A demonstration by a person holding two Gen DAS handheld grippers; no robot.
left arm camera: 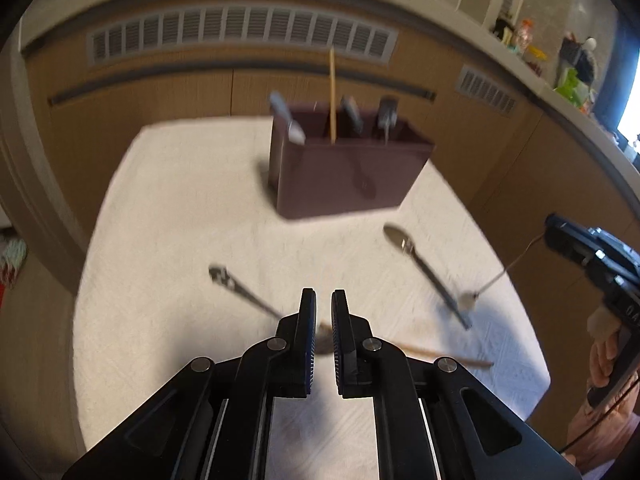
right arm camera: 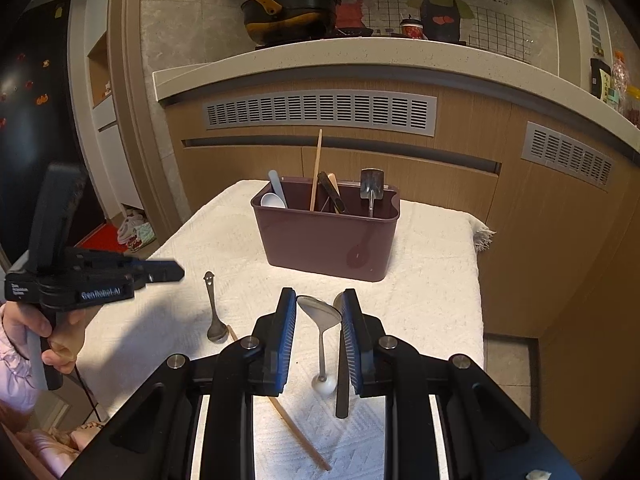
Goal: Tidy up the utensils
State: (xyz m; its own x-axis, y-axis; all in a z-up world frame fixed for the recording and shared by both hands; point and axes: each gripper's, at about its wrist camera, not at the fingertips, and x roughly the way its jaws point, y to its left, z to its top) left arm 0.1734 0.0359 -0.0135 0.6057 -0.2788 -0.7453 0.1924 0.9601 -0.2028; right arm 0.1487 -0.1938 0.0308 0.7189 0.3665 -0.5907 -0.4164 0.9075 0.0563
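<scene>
The left gripper hovered past the table's left edge, jaws narrow and empty. A smiley spoon lay near that edge; the right gripper stood half-wide around a ladle, beneath the bin.

Wok (yellow-handled) on counter

A home kitchen: wok on stone countertop, wood cabinets below.
</scene>
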